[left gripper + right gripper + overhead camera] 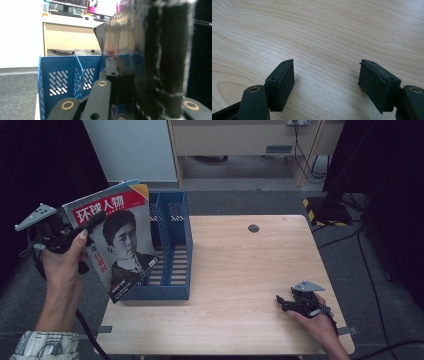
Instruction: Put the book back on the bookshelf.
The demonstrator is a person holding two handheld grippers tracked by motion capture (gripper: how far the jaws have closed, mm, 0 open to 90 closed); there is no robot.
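The high view is looking forward and down over the whole table [240,285], while the left gripper view is facing level and close along its jaws at the blue file rack [62,80] [175,245] both share, and the right gripper view is peering down close at bare tabletop.

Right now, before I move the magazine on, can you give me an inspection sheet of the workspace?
Surface: light wooden table, bare apart from the rack; round dark hole near its far edge.
Job's things: glossy red-titled magazine held tilted over the blue plastic file rack.
Clutter: nothing seen.
Grippers: left gripper shut on the magazine; right gripper open, resting on the table.
Cables: black cable trails from the left gripper; more on the floor.
Surroundings: grey floor, beige desk behind.
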